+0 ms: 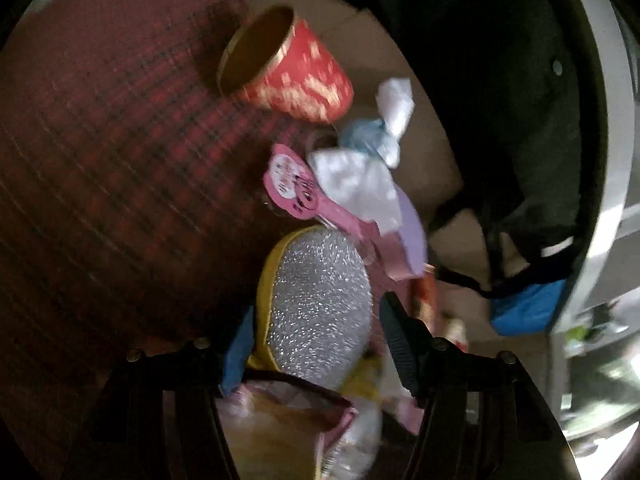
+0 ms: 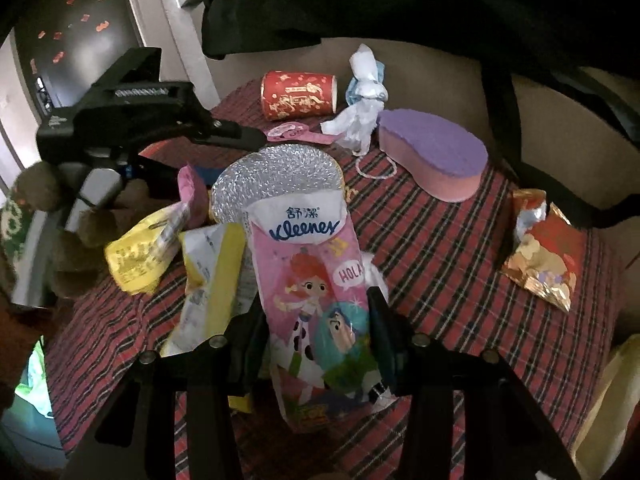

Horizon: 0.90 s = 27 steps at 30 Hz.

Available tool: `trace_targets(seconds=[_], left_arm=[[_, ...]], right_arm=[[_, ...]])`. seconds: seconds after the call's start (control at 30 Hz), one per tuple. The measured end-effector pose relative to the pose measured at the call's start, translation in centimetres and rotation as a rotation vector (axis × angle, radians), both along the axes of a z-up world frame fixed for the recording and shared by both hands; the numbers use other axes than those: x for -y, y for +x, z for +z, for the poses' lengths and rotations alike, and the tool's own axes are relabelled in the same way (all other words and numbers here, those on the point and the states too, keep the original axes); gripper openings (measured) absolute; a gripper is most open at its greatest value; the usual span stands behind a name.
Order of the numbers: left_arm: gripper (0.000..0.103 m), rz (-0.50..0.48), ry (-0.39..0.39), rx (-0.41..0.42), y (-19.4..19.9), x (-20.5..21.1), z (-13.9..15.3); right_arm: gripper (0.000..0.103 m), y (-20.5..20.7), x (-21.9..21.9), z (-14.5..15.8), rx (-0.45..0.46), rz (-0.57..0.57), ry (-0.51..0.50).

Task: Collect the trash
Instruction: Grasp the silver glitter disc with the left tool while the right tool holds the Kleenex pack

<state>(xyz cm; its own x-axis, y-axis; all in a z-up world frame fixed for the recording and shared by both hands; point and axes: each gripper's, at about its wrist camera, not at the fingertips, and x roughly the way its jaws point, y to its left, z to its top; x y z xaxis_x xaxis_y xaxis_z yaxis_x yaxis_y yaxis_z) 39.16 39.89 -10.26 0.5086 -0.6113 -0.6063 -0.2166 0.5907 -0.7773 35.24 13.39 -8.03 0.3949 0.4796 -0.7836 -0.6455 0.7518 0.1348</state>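
My right gripper point(image 2: 316, 320) is shut on a pink Kleenex tissue pack point(image 2: 316, 280) and holds it over the red plaid cloth point(image 2: 440, 248). My left gripper point(image 1: 316, 332) has its jaws on both sides of a silver scouring sponge with a yellow rim point(image 1: 316, 304); the same sponge point(image 2: 276, 176) shows behind the tissue pack, with the left gripper's body point(image 2: 132, 108) above it. Yellow wrappers point(image 2: 140, 256) lie to its left. A red paper cup point(image 2: 298, 94) lies on its side at the back, also in the left wrist view point(image 1: 288, 68).
A crumpled white and blue face mask point(image 2: 364, 100), a pink tag point(image 2: 296, 134), a purple-and-pink sponge point(image 2: 432, 156) and a red-gold snack bag point(image 2: 540, 256) lie on the cloth. A dark garment point(image 2: 400, 8) hangs over the chair behind. A gloved hand point(image 2: 80, 220) is at left.
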Motion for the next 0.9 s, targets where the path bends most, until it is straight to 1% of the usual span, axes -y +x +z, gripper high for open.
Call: trace_targets(seconds=[0.07, 0.23, 0.27, 0.3, 0.33, 0.37, 0.4, 0.43, 0.5, 0.53, 0.6, 0.7, 0.73, 0.9], left_arm=[[0.06, -0.006, -0.029, 0.003, -0.3, 0.4, 0.2], [0.06, 0.021, -0.018, 0.071, -0.8, 1.5, 1.9], [0.057, 0.026, -0.001, 0.077, -0.8, 1.8, 2.2], [0.049, 0.027, 0.021, 0.081, -0.9, 2.2, 2.3], [0.044, 0.02, 0.051, 0.085, -0.9, 2.8, 2.5], [0.032, 0.011, 0.084, 0.088, -0.9, 3.4, 2.6], [0.027, 0.001, 0.113, 0.092, -0.9, 4.0, 2.7], [0.024, -0.006, 0.13, 0.098, -1.0, 4.1, 2.8], [0.015, -0.01, 0.188, 0.127, -1.4, 5.0, 3.5], [0.014, -0.008, 0.221, 0.154, -1.8, 5.4, 4.2], [0.014, 0.004, 0.263, 0.197, -2.6, 5.7, 5.4], [0.013, 0.062, 0.371, 0.275, -4.3, 6.6, 7.8], [0.013, 0.084, 0.416, 0.312, -5.1, 7.1, 8.8], [0.013, 0.108, 0.565, 0.445, -7.7, 10.1, 13.0]], right_arm=[[0.044, 0.0, 0.2, -0.1, -0.003, -0.007, 0.012], [0.044, 0.1, 1.2, -0.2, -0.025, -0.025, 0.064], [0.044, 0.0, 1.5, -0.2, -0.026, -0.026, 0.069], [0.044, 0.0, 1.6, -0.2, -0.026, -0.026, 0.073], [0.044, -0.1, 1.8, -0.1, -0.026, -0.026, 0.082], [0.043, -0.1, 1.9, 0.0, -0.027, -0.028, 0.088], [0.043, -0.1, 2.1, 0.1, -0.027, -0.029, 0.094], [0.043, -0.2, 2.2, 0.1, -0.027, -0.031, 0.096], [0.043, -0.2, 2.6, 0.3, -0.025, -0.039, 0.102], [0.043, -0.2, 2.8, 0.4, -0.026, -0.044, 0.106], [0.043, -0.3, 3.4, 0.7, -0.031, -0.057, 0.118], [0.043, -0.5, 4.4, 1.6, -0.022, -0.077, 0.141], [0.043, -0.5, 4.8, 2.2, -0.012, -0.086, 0.156], [0.043, -0.9, 6.4, 5.7, 0.036, -0.107, 0.217]])
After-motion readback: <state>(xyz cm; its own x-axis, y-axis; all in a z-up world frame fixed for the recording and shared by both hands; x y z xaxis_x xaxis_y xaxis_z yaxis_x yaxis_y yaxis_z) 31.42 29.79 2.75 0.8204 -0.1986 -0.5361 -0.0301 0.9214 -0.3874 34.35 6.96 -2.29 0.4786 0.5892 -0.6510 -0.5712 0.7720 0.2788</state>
